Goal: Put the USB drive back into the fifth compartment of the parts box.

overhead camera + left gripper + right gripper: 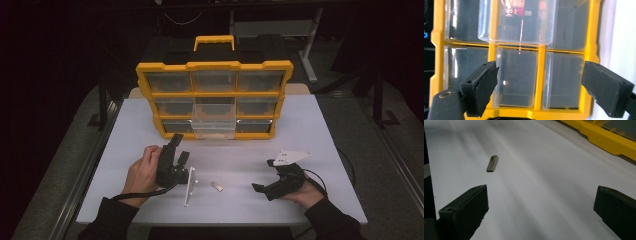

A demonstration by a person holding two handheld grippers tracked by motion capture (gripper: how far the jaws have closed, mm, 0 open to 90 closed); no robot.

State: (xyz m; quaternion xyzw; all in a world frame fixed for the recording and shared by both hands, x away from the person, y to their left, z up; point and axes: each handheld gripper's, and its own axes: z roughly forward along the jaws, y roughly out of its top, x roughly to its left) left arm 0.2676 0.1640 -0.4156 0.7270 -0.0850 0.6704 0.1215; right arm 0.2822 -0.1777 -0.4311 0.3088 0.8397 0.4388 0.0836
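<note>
Yellow-framed drawer organizer point(215, 97) with clear drawers, upper centre of the high view, on white table point(300, 130); one clear drawer point(214, 124) in the middle column pulled out toward the bottom of the frame. Left gripper point(178, 146), lower left, aimed at organizer front, jaws spread wide, nothing between them. Right gripper point(261, 188), lower right, jaws likewise spread and empty. Small metal USB stick point(216, 186), lower centre, flat on table between both grippers, touched by neither; upper left in the right gripper view point(492, 163).
</note>
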